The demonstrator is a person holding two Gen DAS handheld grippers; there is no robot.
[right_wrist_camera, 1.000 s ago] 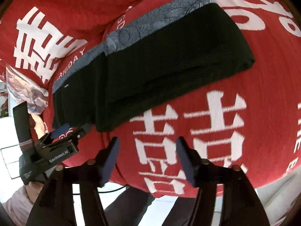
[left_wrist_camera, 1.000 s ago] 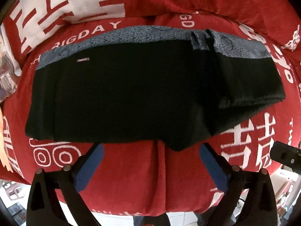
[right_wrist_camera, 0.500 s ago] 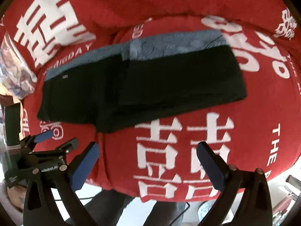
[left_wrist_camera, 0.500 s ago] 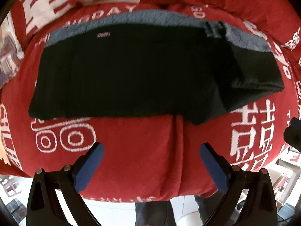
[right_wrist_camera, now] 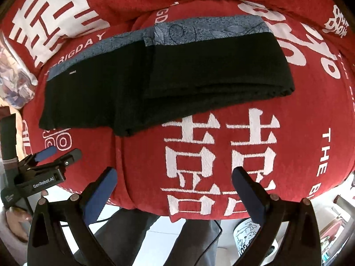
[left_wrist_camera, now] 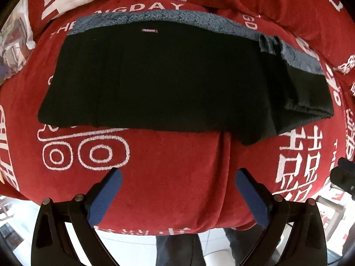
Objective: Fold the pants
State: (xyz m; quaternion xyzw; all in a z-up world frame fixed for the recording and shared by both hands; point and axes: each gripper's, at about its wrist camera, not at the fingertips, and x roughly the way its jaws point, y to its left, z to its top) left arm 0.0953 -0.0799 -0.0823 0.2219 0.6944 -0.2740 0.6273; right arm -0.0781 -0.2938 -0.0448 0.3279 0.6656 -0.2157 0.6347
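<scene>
Red blanket [right_wrist_camera: 221, 155] with white lettering carries the black pants [right_wrist_camera: 168, 82], folded, near its far edge. Right gripper [right_wrist_camera: 174, 186], jaws just spread and empty, hangs over the near edge beside the released left gripper [left_wrist_camera: 178, 190]; another fold likely remains.

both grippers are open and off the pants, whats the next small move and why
Probably bring the right gripper back down to the folded end of the pants and carry it over toward the label end for another fold. The pants lie long on the red blanket, with only the right part doubled over. The left gripper also hangs open, clear of the cloth.
</scene>
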